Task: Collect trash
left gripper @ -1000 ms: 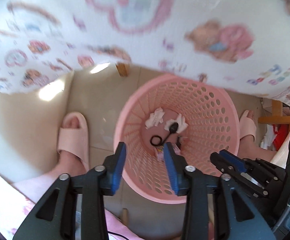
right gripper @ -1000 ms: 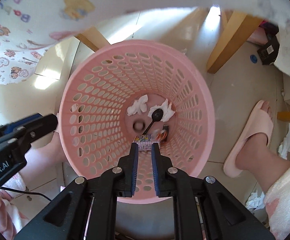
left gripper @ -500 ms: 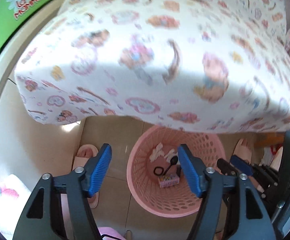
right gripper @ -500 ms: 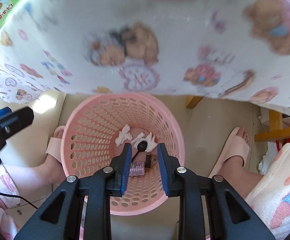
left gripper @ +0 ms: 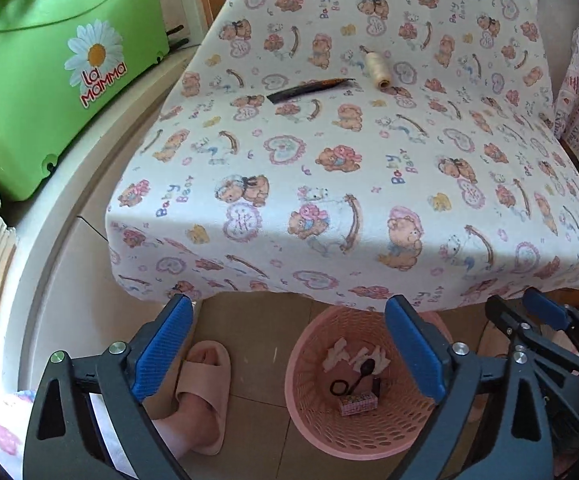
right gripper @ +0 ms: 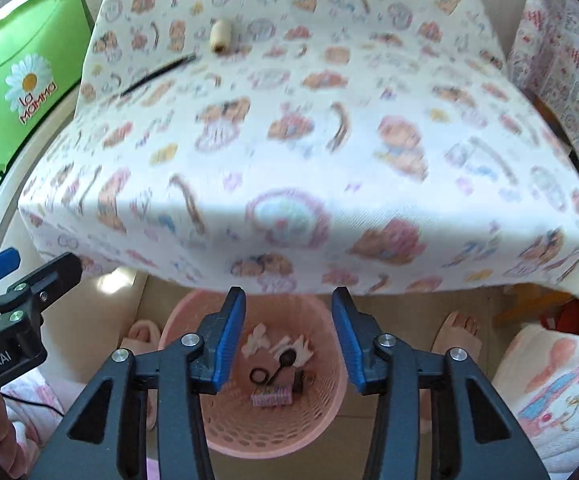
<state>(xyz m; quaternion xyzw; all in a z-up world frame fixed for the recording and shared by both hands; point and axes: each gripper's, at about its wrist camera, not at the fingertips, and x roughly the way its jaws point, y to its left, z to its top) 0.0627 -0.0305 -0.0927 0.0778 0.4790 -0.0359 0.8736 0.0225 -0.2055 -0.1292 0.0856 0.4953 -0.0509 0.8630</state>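
Pink perforated plastic basket (left gripper: pixel 369 424) sits on the tan tiled floor (left gripper: pixel 257 320), half under the table edge. Trash in its bottom: crumpled white tissues (left gripper: pixel 339 354), a black spoon-like piece (left gripper: pixel 365 369), a black ring (left gripper: pixel 339 387), a small pink printed box (left gripper: pixel 357 403). All of it lies well below both sets of jaws, seen through the gaps, touching neither.

Left gripper (left gripper: pixel 287 350): blue pads spread wide, nothing between them; jaws have just been opening. Right gripper (right gripper: pixel 287 340): jaws apart but narrower than the left, also just been opening, empty. Right gripper shows at the lower right of the left view, left gripper at the left edge of the right view.

Table carries a white cloth with bear and heart print (left gripper: pixel 369 160). On it, far side: a cream spool of thread (left gripper: pixel 377 69) and just beside it a thin dark strip (left gripper: pixel 309 89); can't tell what that strip is. Green plastic box with a daisy logo (left gripper: pixel 49 80) stands left of the table. Person's feet in pink slippers (left gripper: pixel 205 392) flank the basket.

Versus a second ago: both cameras were looking almost straight into the basket with the cloth only at the top; now both sit higher, the tabletop fills most of each view and the basket is small at the bottom. The basket's contents are unchanged.
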